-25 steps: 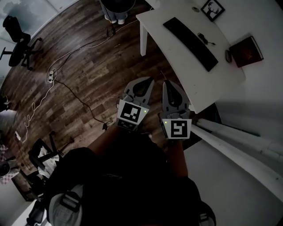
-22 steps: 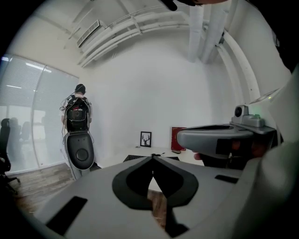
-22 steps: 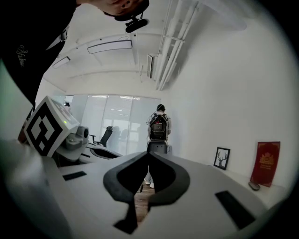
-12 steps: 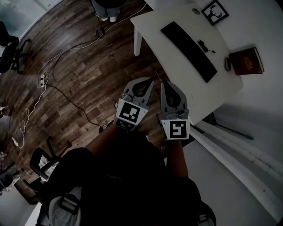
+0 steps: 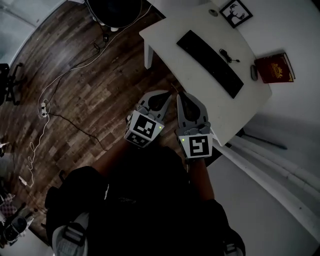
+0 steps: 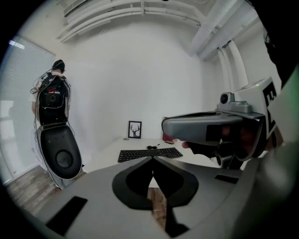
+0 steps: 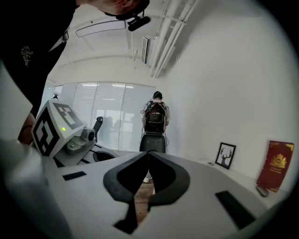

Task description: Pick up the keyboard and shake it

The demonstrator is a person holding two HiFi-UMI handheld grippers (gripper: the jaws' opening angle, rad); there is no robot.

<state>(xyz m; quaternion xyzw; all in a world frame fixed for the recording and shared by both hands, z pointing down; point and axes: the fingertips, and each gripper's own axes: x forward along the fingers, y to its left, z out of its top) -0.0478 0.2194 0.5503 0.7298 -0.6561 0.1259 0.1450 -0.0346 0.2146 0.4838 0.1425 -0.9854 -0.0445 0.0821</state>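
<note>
Your left gripper (image 5: 166, 94) and right gripper (image 5: 180, 94) both have their fingers pressed together on nothing, with the keyboard (image 6: 149, 153) lying on the white table (image 5: 170, 40) out ahead of the left fingertips in the left gripper view, while the right gripper view shows instead the framed picture (image 7: 226, 155) and red book (image 7: 277, 165) beyond its tips.

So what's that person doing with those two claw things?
A person holds a gripper in each hand: the left gripper and right gripper are both shut and empty, pointing toward the white table. The black keyboard lies untouched on it, near a red book and a framed picture. Nothing is picked up yet.
</note>
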